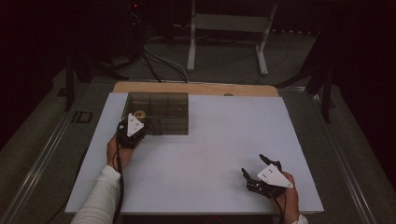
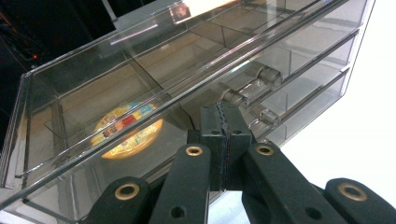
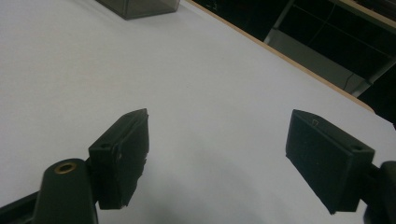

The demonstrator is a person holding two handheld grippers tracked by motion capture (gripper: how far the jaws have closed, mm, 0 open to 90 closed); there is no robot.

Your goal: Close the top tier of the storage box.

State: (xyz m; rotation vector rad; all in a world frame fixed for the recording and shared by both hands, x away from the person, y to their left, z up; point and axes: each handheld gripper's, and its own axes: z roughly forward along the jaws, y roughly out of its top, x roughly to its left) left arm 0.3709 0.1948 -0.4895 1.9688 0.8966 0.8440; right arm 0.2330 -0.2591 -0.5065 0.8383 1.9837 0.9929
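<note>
Smoky clear plastic organiser box [image 1: 159, 112] sits at the white table's [image 1: 210, 149] far left in the high view, left gripper [image 1: 132, 128] at its near edge, right gripper [image 1: 259, 175] near right. Left gripper view: jaws pressed together against the box front, a colourful round disc [image 2: 127, 130] inside. Right gripper view: jaws wide apart over bare table

A clear plastic compartment box [image 1: 159, 113] stands at the white table's [image 1: 224, 140] far left, the only obstacle there. The left gripper [image 1: 133, 127] presses against its near edge. The table's middle and right lie open around the right gripper [image 1: 254, 173].
</note>
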